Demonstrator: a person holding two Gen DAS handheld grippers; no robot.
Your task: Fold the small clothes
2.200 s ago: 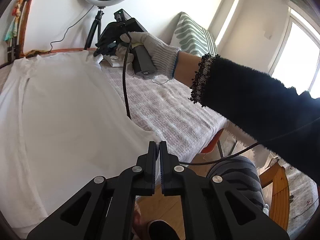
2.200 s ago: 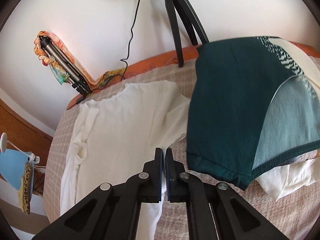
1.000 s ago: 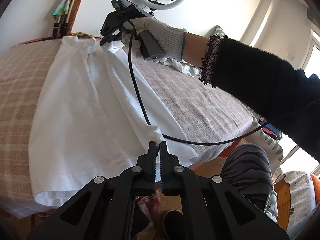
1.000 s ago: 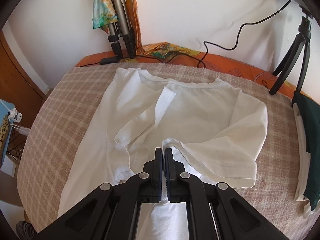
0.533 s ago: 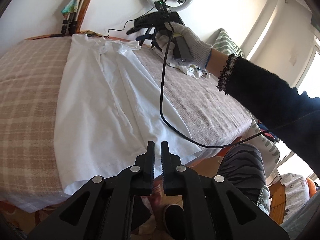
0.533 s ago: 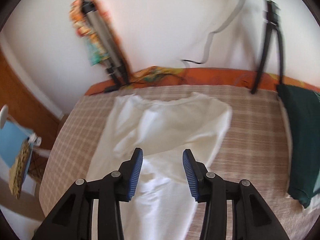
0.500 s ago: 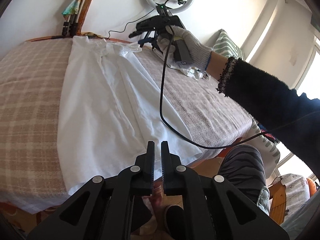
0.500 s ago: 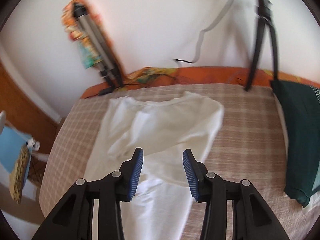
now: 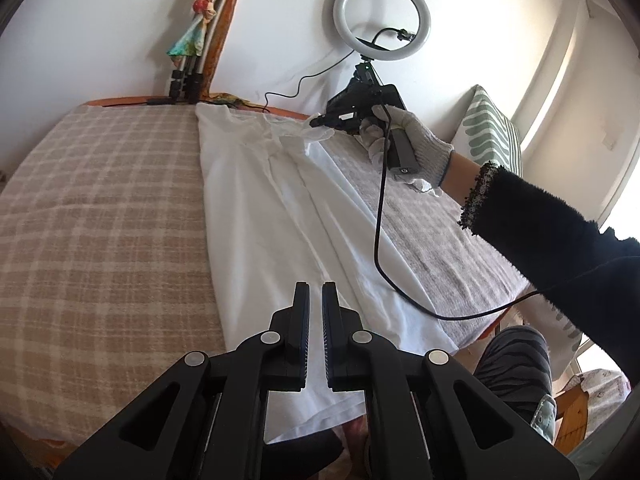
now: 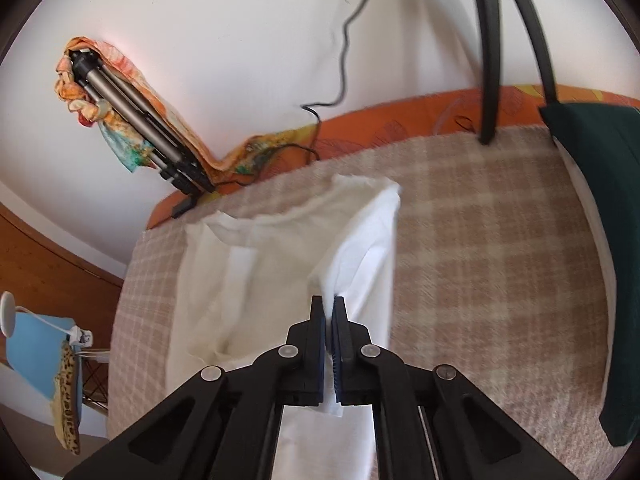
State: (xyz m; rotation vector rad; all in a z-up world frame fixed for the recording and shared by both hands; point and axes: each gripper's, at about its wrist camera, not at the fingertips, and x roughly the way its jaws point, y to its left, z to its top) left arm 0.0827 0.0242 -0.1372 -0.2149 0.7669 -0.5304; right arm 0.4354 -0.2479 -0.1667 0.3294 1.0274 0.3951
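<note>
Close up, the left gripper [image 9: 315, 296] has its jaws almost shut, with only a thin gap and nothing in between. It hangs over the near end of the white shirt [image 9: 280, 216]. The shirt lies long and narrow down the middle of the checked blanket [image 9: 100, 220] on the bed, folded along its sides, its bottom edge by the bed's near edge.

Farther along, a black cable [image 9: 380, 216] droops across the shirt. A gloved hand [image 9: 408, 148] with a black sleeve [image 9: 560, 248] holds the right gripper [image 10: 329, 308] at the far end of the shirt. Its jaws have just been closing — now they pinch a fold of the white cloth and lift it a little off the blanket.

Off to the right lies a dark green cloth [image 10: 600, 200]. At the back, by the wall, stand a ring light [image 9: 382, 16] and a folded tripod [image 10: 132, 128] wrapped in a bright scarf [image 10: 116, 140].
</note>
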